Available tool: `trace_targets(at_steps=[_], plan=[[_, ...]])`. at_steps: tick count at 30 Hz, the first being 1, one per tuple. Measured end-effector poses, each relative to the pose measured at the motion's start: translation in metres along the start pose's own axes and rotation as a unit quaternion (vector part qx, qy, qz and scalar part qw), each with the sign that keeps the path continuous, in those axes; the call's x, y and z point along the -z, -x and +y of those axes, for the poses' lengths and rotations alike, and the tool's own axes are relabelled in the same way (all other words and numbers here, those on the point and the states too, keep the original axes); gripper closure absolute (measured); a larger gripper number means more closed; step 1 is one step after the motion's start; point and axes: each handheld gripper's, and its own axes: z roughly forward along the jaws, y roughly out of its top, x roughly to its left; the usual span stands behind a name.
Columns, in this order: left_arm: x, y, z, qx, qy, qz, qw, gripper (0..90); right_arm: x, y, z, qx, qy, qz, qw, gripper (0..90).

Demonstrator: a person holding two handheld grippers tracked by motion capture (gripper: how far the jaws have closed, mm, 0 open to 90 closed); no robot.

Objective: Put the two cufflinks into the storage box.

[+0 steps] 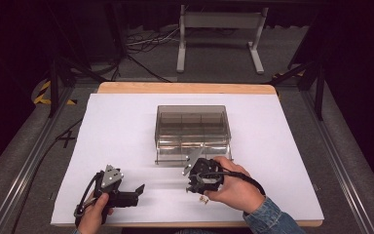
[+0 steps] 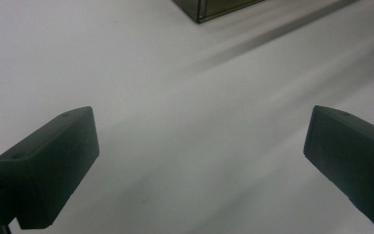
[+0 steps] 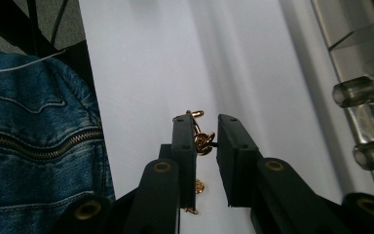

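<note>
My right gripper (image 3: pixel 207 124) is shut on a small gold chain-like piece of jewellery (image 3: pixel 203 142), whose links hang between and below the pads. In the high view the right gripper (image 1: pixel 200 191) points down and back toward the person, just in front of the smoked clear box (image 1: pixel 192 127), and the gold piece (image 1: pixel 204 199) dangles at its tip above the white sheet. My left gripper (image 1: pixel 135 191) rests low at the front left, held by a hand. Its jaws stand wide apart in the left gripper view, so the left gripper (image 2: pixel 202 151) is open over bare white paper.
A white sheet (image 1: pixel 126 126) covers the wooden table (image 1: pixel 185 88). The box has round clear knobs (image 3: pixel 355 91) on its near side, and its corner (image 2: pixel 214 7) shows ahead of the left jaws. A denim garment (image 3: pixel 34 141) is at the front edge. Cables and a stand lie beyond the table.
</note>
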Motion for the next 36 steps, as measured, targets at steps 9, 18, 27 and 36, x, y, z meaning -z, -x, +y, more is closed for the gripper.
trace_targets(at_steps=[9,18,27,36], plan=[[0.0,0.0,0.0,0.0,0.0,0.001,1.0,0.4,0.018,0.003,0.01,0.005,0.002,0.001,1.0,77.7],[0.0,0.0,0.0,-0.001,-0.001,0.001,1.0,0.4,0.032,0.006,0.017,-0.006,-0.003,-0.006,1.0,77.7],[0.0,0.0,0.0,-0.001,0.0,0.002,1.0,0.4,0.049,0.011,0.024,-0.017,0.002,-0.013,0.9998,77.7],[0.0,0.0,0.0,-0.001,-0.001,0.001,1.0,0.4,0.057,0.019,0.029,-0.032,0.004,-0.016,0.9994,77.7]])
